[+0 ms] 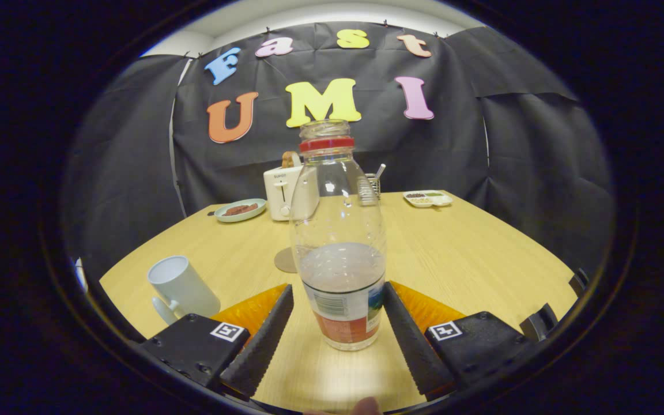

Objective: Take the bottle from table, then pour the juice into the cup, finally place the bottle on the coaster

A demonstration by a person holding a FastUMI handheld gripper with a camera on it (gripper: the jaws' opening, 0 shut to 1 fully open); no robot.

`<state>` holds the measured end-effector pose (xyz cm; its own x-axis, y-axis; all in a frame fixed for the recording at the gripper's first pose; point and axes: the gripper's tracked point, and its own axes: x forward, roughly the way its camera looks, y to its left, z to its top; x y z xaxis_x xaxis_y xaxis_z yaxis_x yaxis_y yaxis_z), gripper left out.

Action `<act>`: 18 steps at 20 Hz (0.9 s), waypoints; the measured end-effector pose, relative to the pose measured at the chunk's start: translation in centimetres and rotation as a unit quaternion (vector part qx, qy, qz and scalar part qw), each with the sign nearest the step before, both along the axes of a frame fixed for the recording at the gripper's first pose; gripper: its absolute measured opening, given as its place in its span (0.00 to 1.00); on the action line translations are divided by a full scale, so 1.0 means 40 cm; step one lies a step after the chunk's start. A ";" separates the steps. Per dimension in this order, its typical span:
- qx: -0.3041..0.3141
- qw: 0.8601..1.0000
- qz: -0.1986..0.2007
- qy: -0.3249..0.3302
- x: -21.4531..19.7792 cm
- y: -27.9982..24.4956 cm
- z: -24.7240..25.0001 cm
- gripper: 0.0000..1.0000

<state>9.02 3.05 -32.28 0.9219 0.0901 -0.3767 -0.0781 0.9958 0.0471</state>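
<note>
A clear plastic bottle (340, 230) stands upright on the wooden table (470, 253), uncapped, with a red ring at its neck and pale liquid in its lower part. It sits between the two fingers of my gripper (338, 290), which is open. The left finger stands a small gap off the bottle; the right finger is right at its side. A white cup (182, 288) with a handle stands to the left, beside the left finger. A round flat coaster (286, 260) lies just behind the bottle, partly hidden by it.
At the back of the table stand a white toaster (283, 193), a plate with food (240, 210), a metal utensil holder (373, 182) and a small divided tray (427, 198). The table edge runs close on the left, past the cup.
</note>
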 end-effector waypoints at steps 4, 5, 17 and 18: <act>0.003 1.000 -0.013 -0.005 0.024 -0.010 0.002 0.94; 0.003 1.000 -0.015 -0.003 0.026 -0.011 0.004 0.88; -0.174 0.983 0.032 -0.039 0.057 0.034 0.103 0.76; -0.200 0.978 0.038 -0.045 0.068 0.037 0.111 0.76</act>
